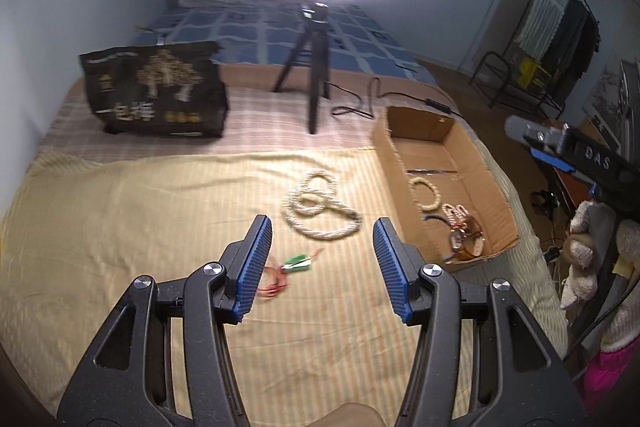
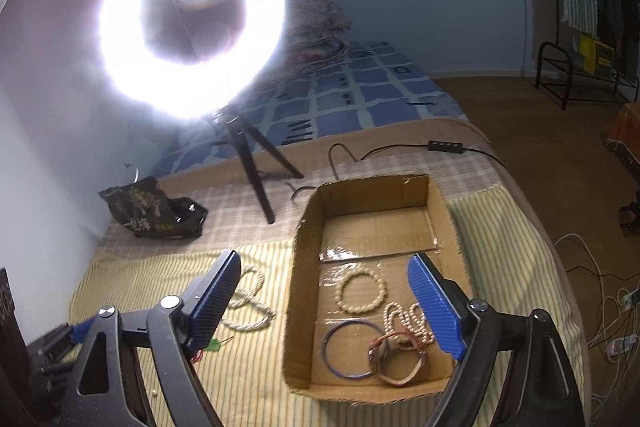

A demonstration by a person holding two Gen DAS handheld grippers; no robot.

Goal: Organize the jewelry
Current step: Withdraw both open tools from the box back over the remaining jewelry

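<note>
A long cream bead necklace (image 1: 320,205) lies coiled on the striped yellow cloth, just ahead of my open, empty left gripper (image 1: 322,239). A green pendant on a red cord (image 1: 294,264) lies between the left fingers. A cardboard box (image 1: 386,155) to the right holds a cream bead bracelet (image 2: 362,290), a blue bangle (image 2: 352,349), a small pearl strand (image 2: 404,319) and a brown watch (image 2: 396,363). My right gripper (image 2: 328,301) is open and empty above the box's near end. The necklace (image 2: 248,301) shows left of the box.
A lit ring light on a black tripod (image 1: 310,67) stands behind the cloth, its cable (image 2: 400,147) trailing right. A black printed bag (image 1: 156,91) stands at the back left. Bed edge and floor with cables (image 2: 600,311) lie to the right.
</note>
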